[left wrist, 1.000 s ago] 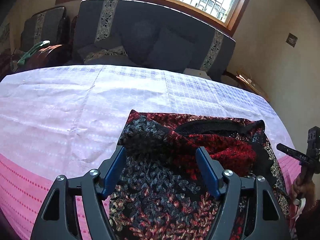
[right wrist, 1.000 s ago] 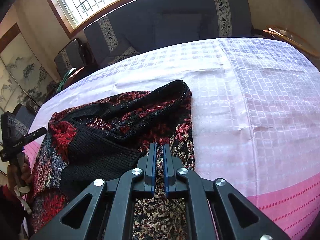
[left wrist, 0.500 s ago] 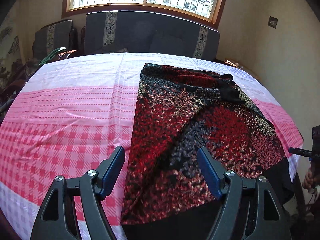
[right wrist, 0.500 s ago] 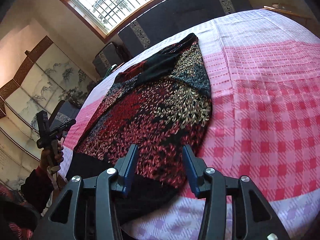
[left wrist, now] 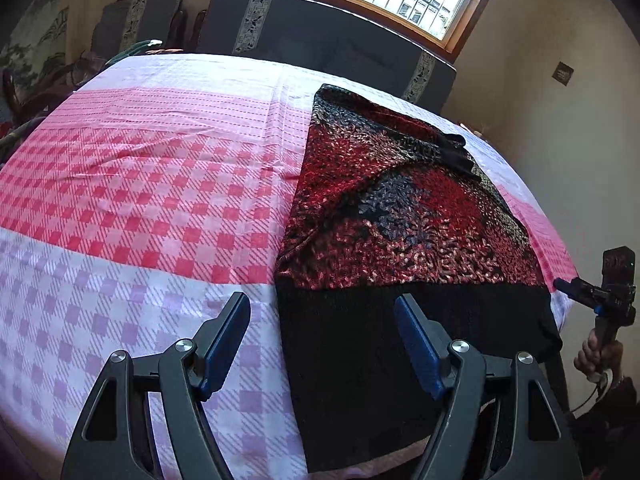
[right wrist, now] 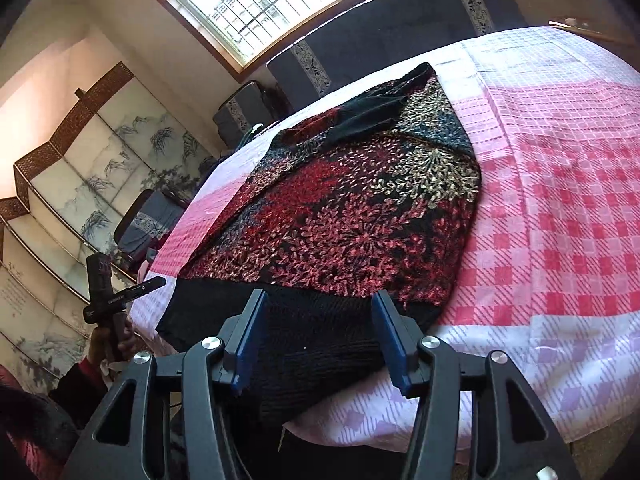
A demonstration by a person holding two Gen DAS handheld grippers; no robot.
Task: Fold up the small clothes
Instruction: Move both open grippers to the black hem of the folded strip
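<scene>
A knitted garment (left wrist: 400, 208) in red, black and gold, with a broad black hem (left wrist: 360, 340), lies spread flat on the pink-checked tablecloth (left wrist: 140, 200). My left gripper (left wrist: 320, 300) hovers open over the hem's left corner, its fingers apart from the cloth. In the right wrist view the same garment (right wrist: 340, 216) runs away from me and its hem (right wrist: 312, 340) droops over the near table edge. My right gripper (right wrist: 319, 296) is above that hem; its jaws are opening and the pads press on nothing.
Dark sofas (left wrist: 320, 36) stand under the window behind the table. A painted folding screen (right wrist: 80, 184) lines the left wall. The tablecloth (right wrist: 580, 240) lies bare to the right of the garment. A hand (right wrist: 116, 332) holds the other gripper's handle.
The garment, bunched up a second ago, now lies stretched out flat. Both grippers have drawn back to the near table edge. The right jaws, shut before, have come apart.
</scene>
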